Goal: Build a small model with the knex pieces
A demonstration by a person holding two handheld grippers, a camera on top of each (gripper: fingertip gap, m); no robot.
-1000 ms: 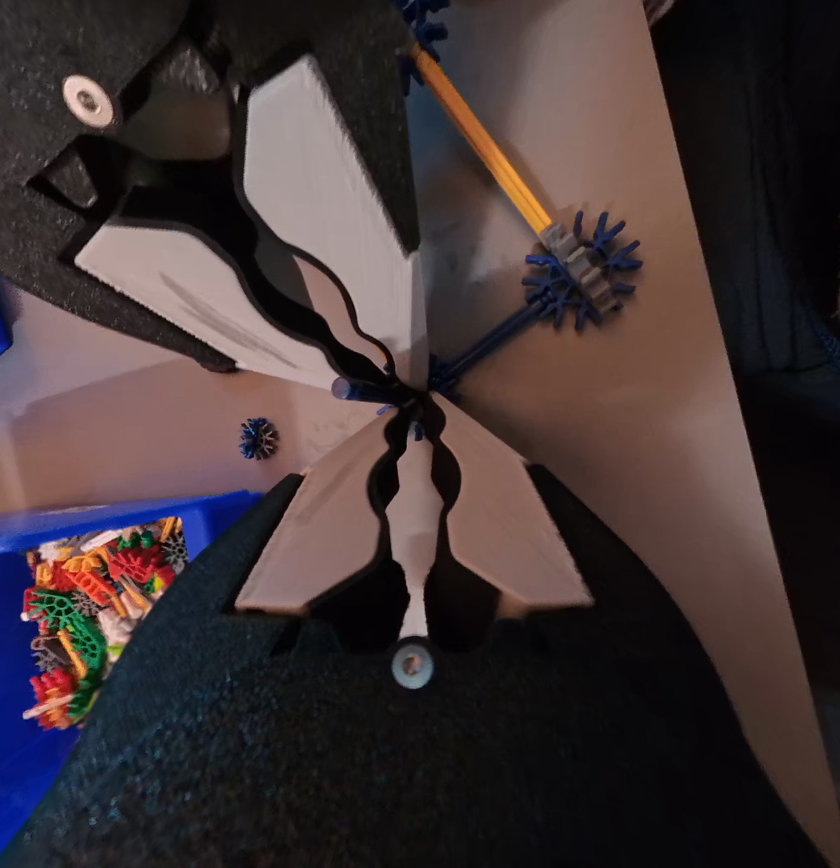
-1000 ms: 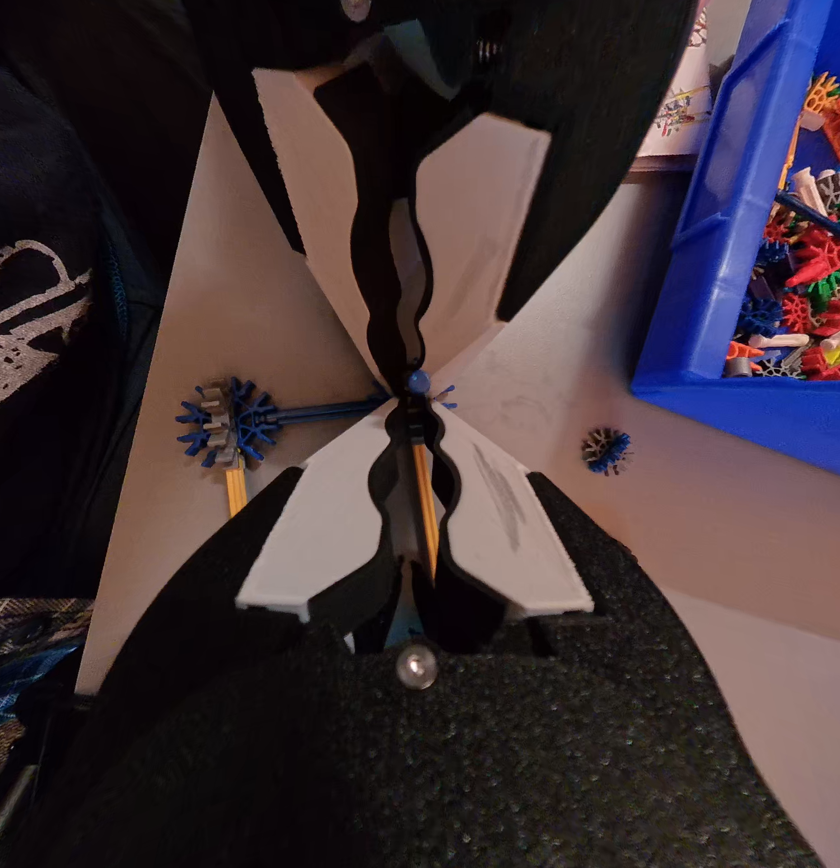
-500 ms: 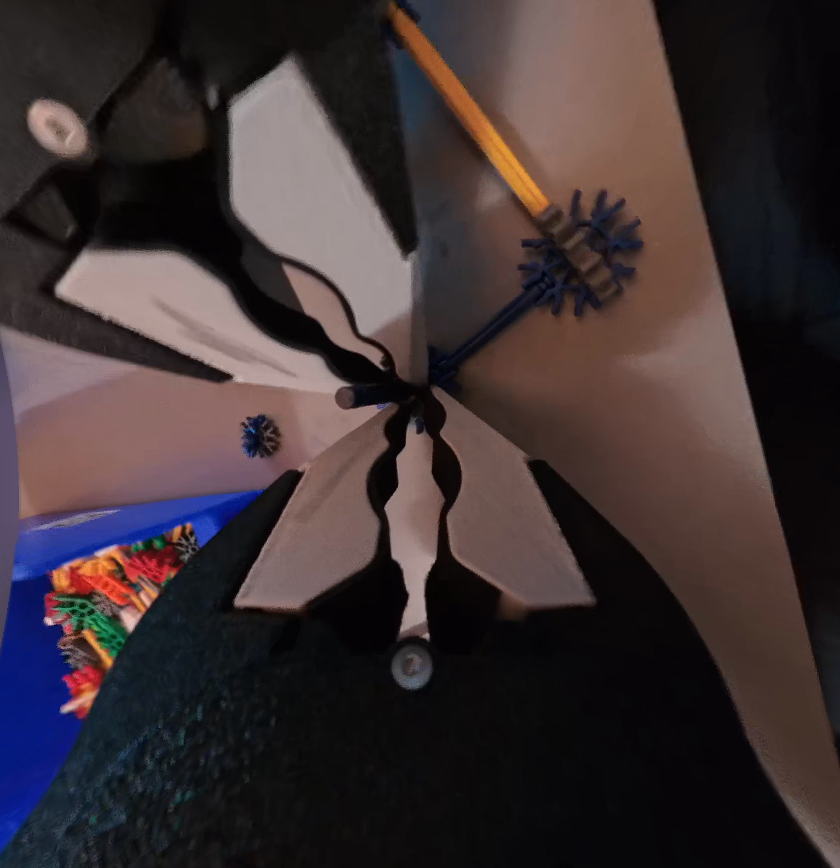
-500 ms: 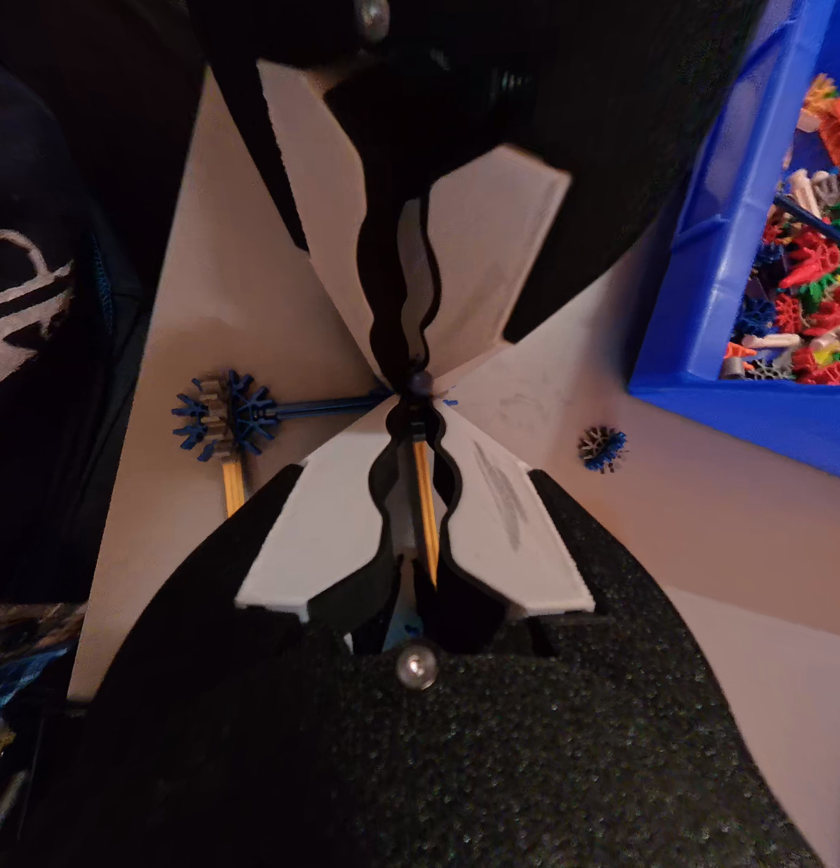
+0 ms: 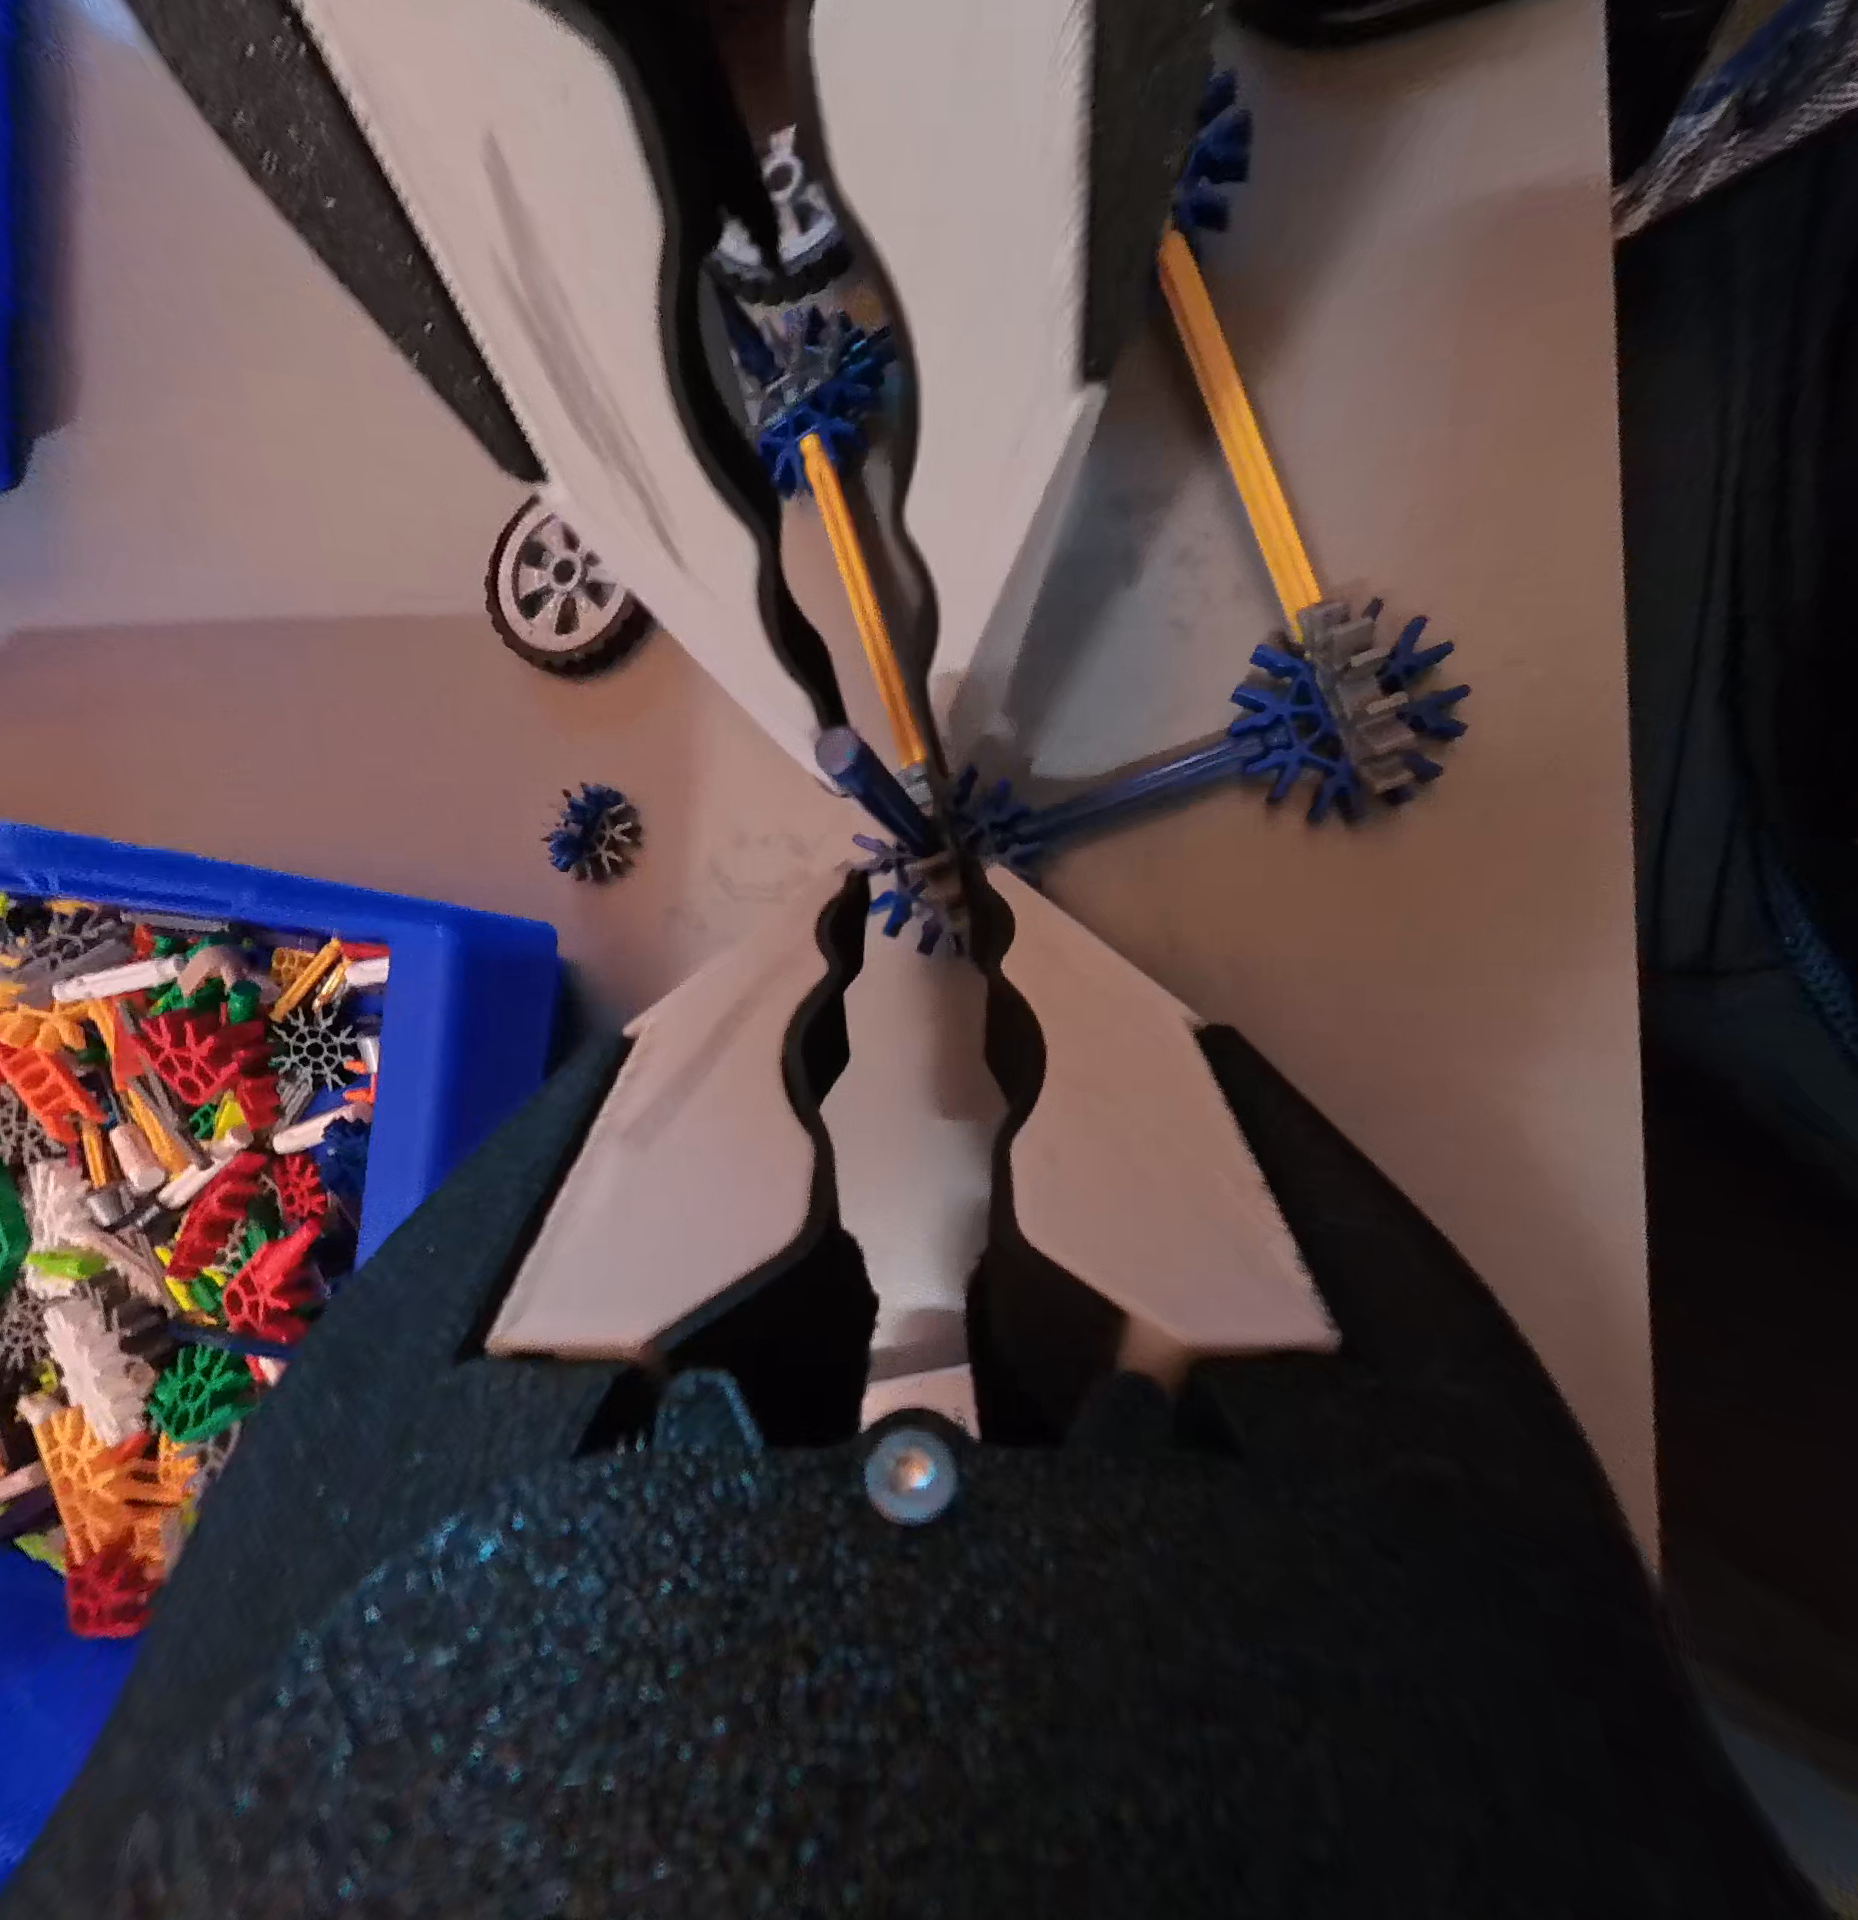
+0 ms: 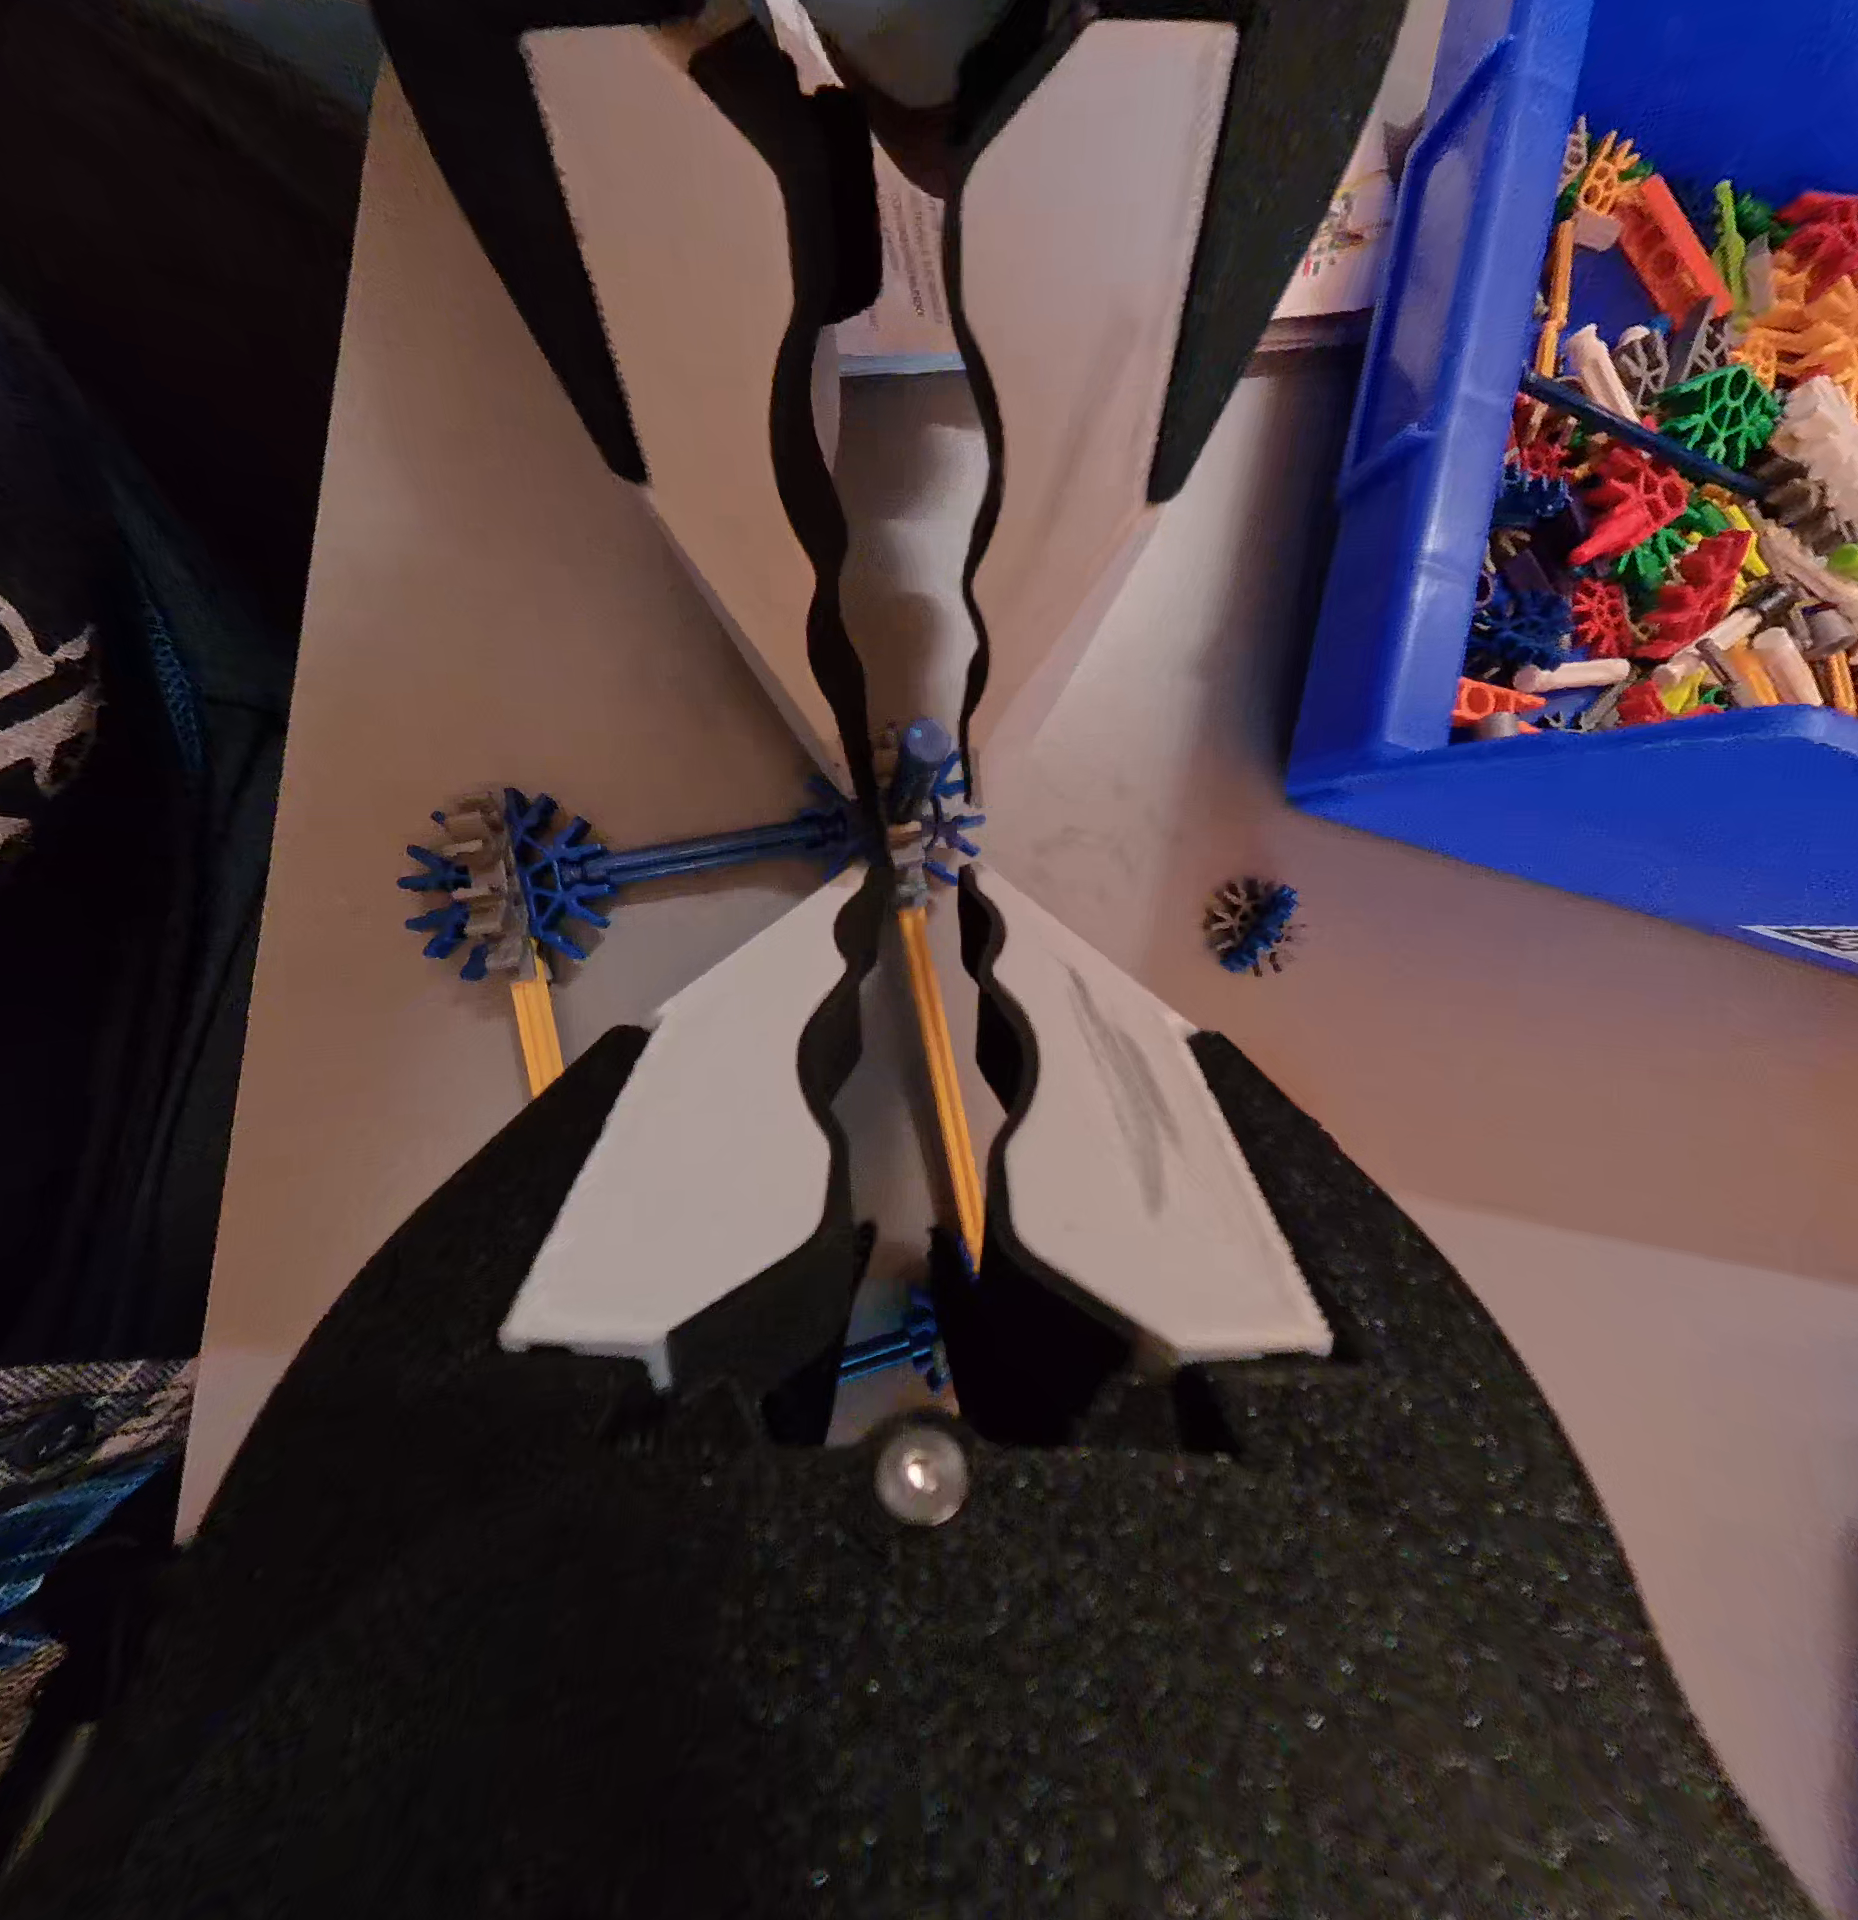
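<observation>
A toy frame of blue and yellow rods lies over the beige table (image 5: 1320,1039). Its near corner is a blue snowflake connector hub (image 5: 920,904) with a short blue rod (image 5: 863,779) sticking up. My left gripper (image 5: 917,883) is shut on this hub. My right gripper (image 6: 917,883) faces it tip to tip and is shut on the hub end of a yellow rod (image 6: 935,1070) that runs back between its fingers. A blue rod (image 6: 717,842) leads to a second blue and grey hub (image 6: 504,883). A wheel (image 5: 790,218) shows at the frame's far end.
A blue bin (image 6: 1403,623) of mixed coloured pieces stands close by; it also shows in the left wrist view (image 5: 468,997). A loose blue and grey connector (image 5: 592,831) and a loose wheel (image 5: 561,587) lie on the table. A person's dark clothing (image 6: 125,727) borders the table edge.
Both views have swung round, so the grippers now face each other straight on. The bin sits closer, and a loose wheel has come into view. Both grips on the frame's corner persist.
</observation>
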